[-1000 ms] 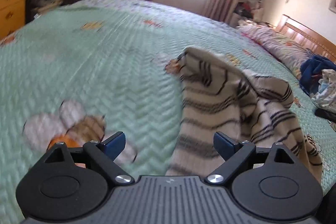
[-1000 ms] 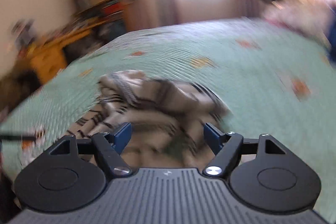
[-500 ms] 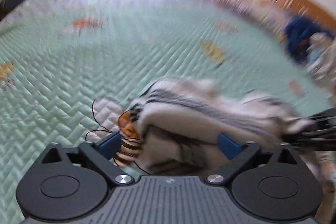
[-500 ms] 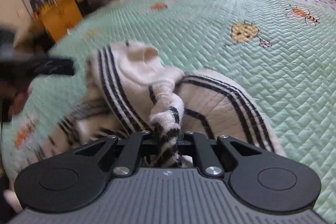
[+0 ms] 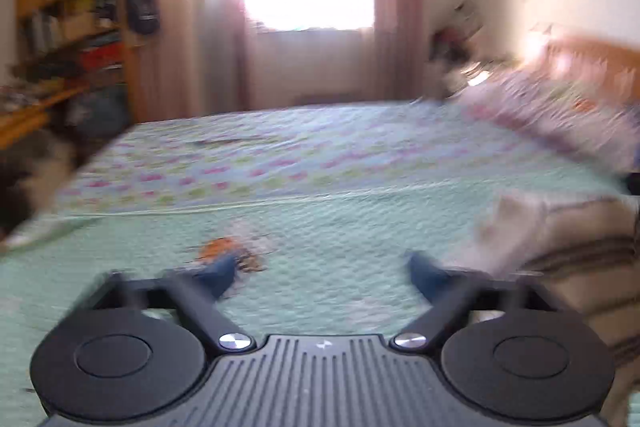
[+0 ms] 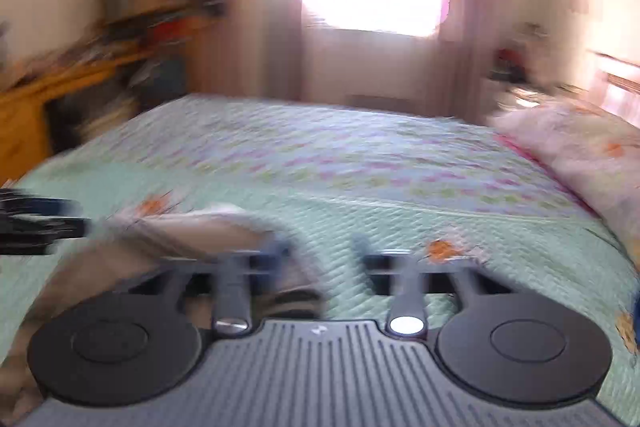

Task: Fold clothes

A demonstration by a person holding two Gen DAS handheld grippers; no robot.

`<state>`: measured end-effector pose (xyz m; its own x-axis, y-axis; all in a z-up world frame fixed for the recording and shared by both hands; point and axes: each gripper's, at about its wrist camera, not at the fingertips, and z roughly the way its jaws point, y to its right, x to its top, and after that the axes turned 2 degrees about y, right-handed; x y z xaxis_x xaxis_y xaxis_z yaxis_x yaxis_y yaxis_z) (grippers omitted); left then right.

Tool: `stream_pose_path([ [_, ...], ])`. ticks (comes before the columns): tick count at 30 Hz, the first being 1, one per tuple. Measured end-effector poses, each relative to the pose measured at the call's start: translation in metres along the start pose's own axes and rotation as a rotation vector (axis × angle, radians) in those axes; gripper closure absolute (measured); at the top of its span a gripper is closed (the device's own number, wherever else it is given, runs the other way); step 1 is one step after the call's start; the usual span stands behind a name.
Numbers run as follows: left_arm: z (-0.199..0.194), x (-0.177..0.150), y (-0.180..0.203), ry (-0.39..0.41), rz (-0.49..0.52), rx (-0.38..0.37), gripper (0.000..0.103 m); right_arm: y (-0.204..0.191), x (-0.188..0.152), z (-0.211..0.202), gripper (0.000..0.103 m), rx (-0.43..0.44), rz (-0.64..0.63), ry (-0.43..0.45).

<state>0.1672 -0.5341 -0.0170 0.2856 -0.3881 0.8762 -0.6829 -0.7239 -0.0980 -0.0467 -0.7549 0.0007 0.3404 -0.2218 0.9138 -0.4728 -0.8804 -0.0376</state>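
Striped garment, cream with dark bands, lies bunched on the green quilted bedspread, to the right of the left gripper and to the left of the right gripper; both views are smeared by motion, so its folds cannot be read. Left gripper stands wide open with only bedspread between its fingers; right gripper's jaws have just been opening and now stand apart, cloth beside and beneath the left finger but nothing pinched. By my judgement the step in hand is a release and regrasp, with the fold itself not yet begun; the next move calls for finding two clean edges or corners and spreading the cloth flat.
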Motion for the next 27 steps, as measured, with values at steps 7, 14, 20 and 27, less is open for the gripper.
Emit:
stream_pose_path([
  [7, -0.112, -0.128, -0.023, -0.108, -0.075, -0.194, 0.014, 0.019, -0.124, -0.090, 0.023, 0.068, 0.244, -0.004],
  [14, -0.261, -0.280, -0.062, -0.207, -0.277, -0.123, 0.013, -0.005, -0.244, -0.211, 0.022, 0.042, 0.328, -0.152],
  [20, -0.322, -0.315, -0.082, -0.197, -0.405, -0.152, 0.011, 0.006, -0.273, -0.256, 0.022, 0.176, 0.681, -0.204],
  [27, -0.361, -0.292, -0.026, -0.100, -0.070, -0.211, 0.009, -0.054, -0.269, -0.292, 0.022, 0.248, 0.296, -0.247],
])
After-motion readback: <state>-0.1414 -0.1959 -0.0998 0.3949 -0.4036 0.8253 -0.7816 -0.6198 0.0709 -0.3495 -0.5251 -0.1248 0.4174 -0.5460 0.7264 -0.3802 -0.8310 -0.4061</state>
